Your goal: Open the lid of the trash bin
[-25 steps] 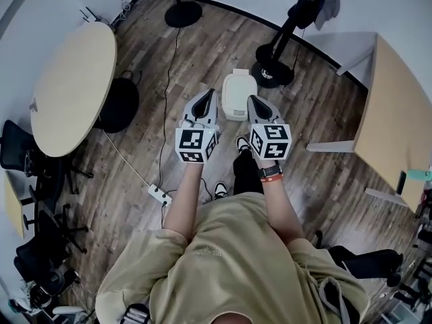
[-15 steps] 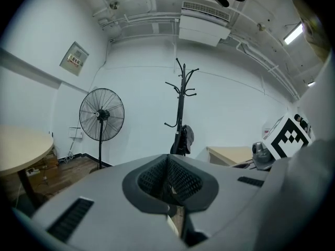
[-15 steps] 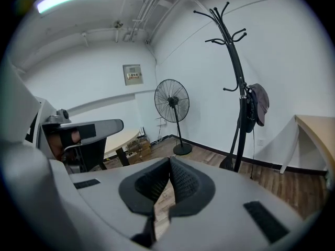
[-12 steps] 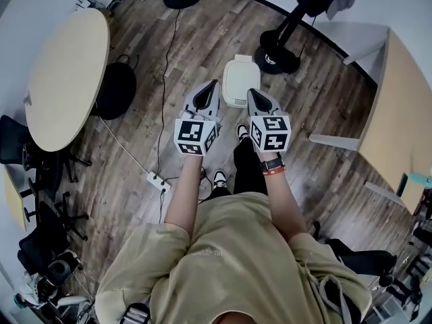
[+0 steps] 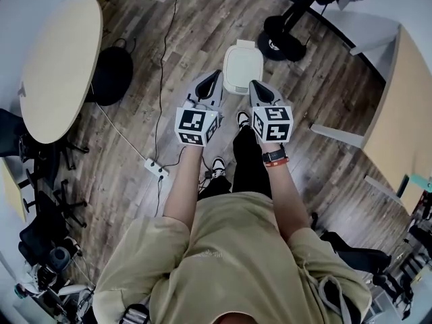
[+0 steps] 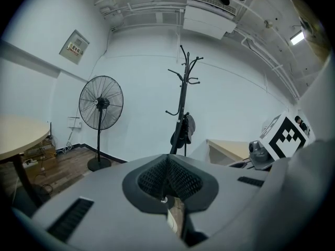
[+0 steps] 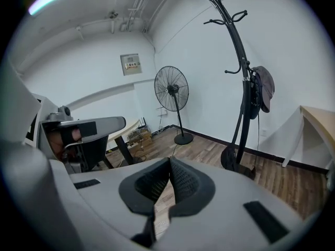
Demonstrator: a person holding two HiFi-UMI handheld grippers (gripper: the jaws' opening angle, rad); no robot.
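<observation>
Round pale wood table point(image 5: 57, 59) at left. Left gripper point(image 5: 216, 76): jaws clenched, tips touching, nothing btwn, ribbed black pads. White rounded-square trash bin point(image 5: 241, 67), lid down, stands on dark plank floor point(image 5: 196, 39) just ahead, btwn both grippers. Right gripper point(image 5: 255, 85): likewise clenched, empty.
</observation>
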